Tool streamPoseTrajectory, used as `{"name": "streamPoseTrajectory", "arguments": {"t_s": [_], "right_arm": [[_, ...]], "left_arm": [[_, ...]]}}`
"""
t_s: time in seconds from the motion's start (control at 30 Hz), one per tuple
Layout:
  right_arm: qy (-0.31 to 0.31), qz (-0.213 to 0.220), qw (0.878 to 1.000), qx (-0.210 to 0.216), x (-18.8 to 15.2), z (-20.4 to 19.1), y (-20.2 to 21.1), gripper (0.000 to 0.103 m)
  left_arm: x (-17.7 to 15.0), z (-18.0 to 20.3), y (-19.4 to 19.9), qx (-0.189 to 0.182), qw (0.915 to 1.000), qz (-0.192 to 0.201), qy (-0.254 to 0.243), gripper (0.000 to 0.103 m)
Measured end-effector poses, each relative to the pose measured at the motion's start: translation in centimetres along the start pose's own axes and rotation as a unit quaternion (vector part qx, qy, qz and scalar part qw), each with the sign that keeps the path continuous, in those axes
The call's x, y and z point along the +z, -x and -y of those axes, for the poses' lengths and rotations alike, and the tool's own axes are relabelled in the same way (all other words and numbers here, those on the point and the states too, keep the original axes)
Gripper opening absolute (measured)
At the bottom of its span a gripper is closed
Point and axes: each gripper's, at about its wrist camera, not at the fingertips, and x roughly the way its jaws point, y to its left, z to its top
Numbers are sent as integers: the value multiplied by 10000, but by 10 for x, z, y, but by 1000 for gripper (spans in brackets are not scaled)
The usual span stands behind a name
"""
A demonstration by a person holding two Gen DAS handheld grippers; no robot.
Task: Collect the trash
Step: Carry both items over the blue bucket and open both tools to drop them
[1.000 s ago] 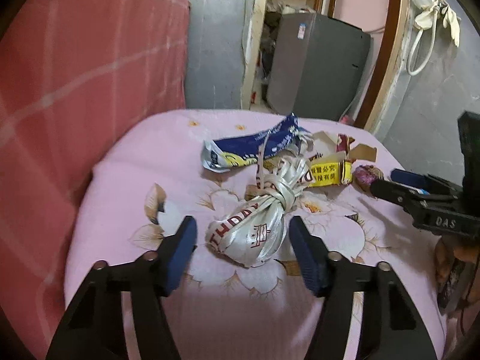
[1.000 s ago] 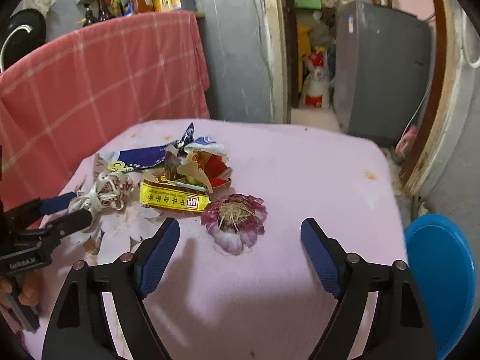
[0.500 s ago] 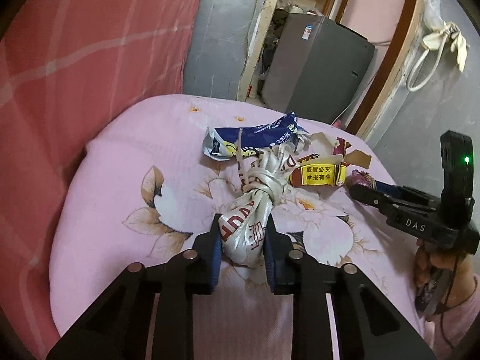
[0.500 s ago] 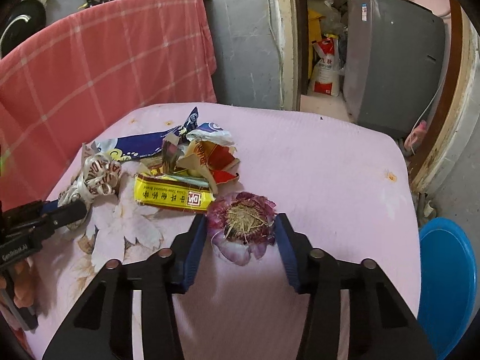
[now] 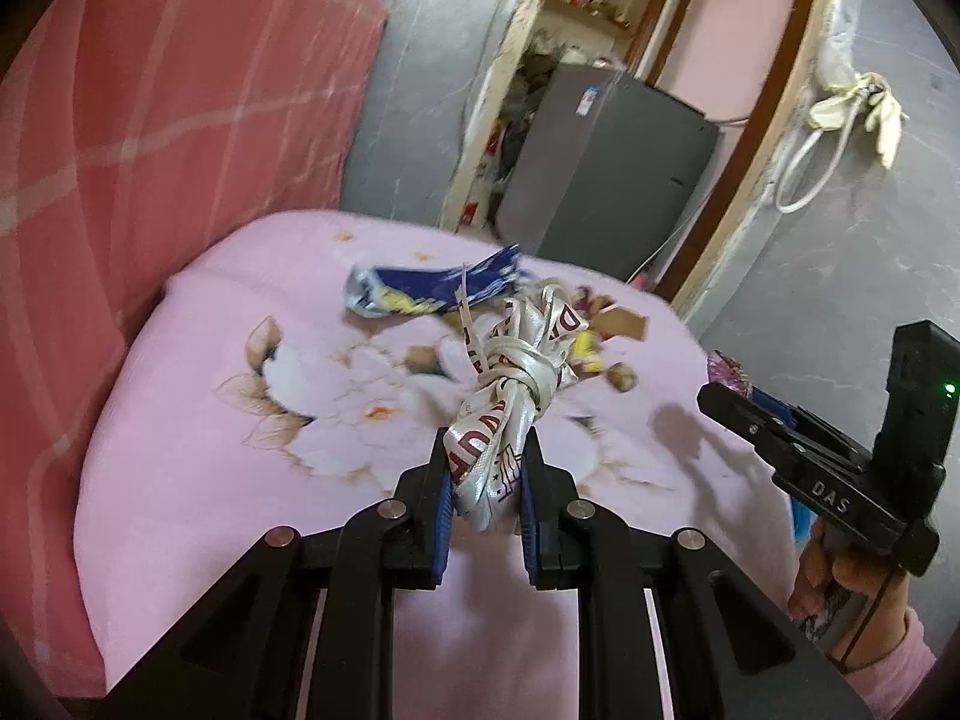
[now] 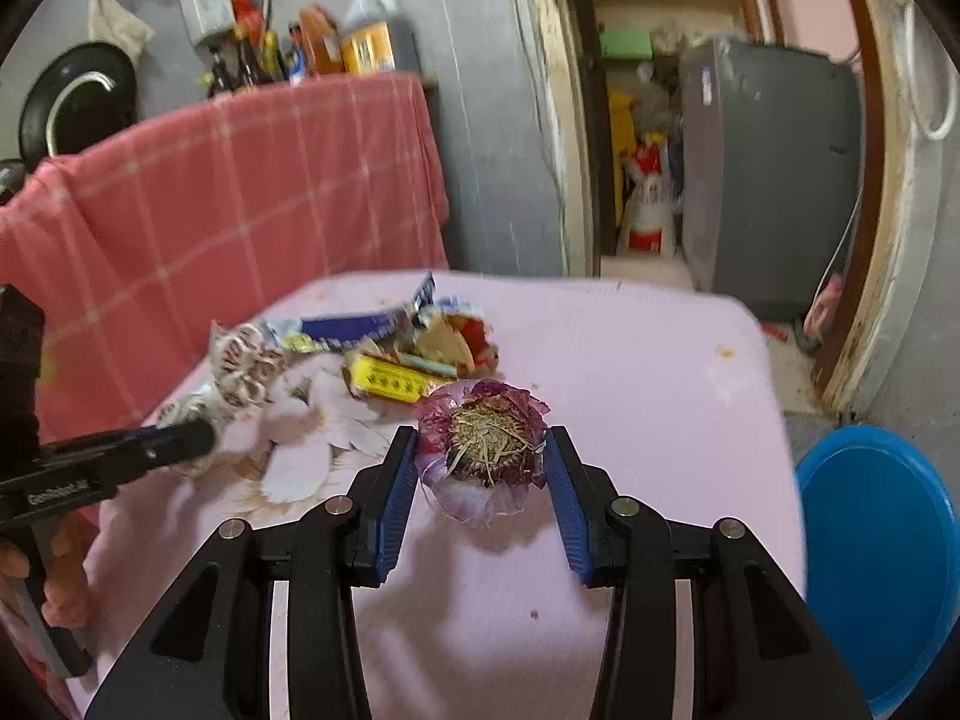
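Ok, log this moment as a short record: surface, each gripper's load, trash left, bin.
surface: pink floral cloth
left gripper: shut on knotted white ribbon bundle, jaws just closed
right gripper: shut on purple onion end, jaws just closed
trash left: blue wrapper, yellow packet, torn cardboard
bin: blue tub beside the cloth, on the right

Grey plaster walls [image 5: 420, 90], pink floral tablecloth [image 6: 630, 360], red checked cloth [image 6: 240, 192], grey cabinet [image 6: 768, 168] beyond the doorway, blue basin [image 6: 876, 558]
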Motion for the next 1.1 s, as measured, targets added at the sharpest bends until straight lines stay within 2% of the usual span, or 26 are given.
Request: {"name": "streamPoseTrajectory", "arguments": {"t_s": [0.33,0.6,0.73,0.83,1.1], "right_arm": [[117,1069,9935,-368,8,6,75,41],[165,1885,9774,-944,17,28,133,41],[146,2100,9701,-1207,18,46,156,41],[149,2248,9635,-1444,15,60,171,41],[-110,2227,9562,-1899,-1,111,188,42]], "left_arm": [[3,62,18,-418,9961,729,-285,15],[21,122,18,-826,9858,1329,-602,15],[26,159,13,-984,9781,1662,-779,16],[26,184,5,-1066,9740,1767,-931,16],[26,238,-28,-1255,9707,1599,-1283,16]]}}
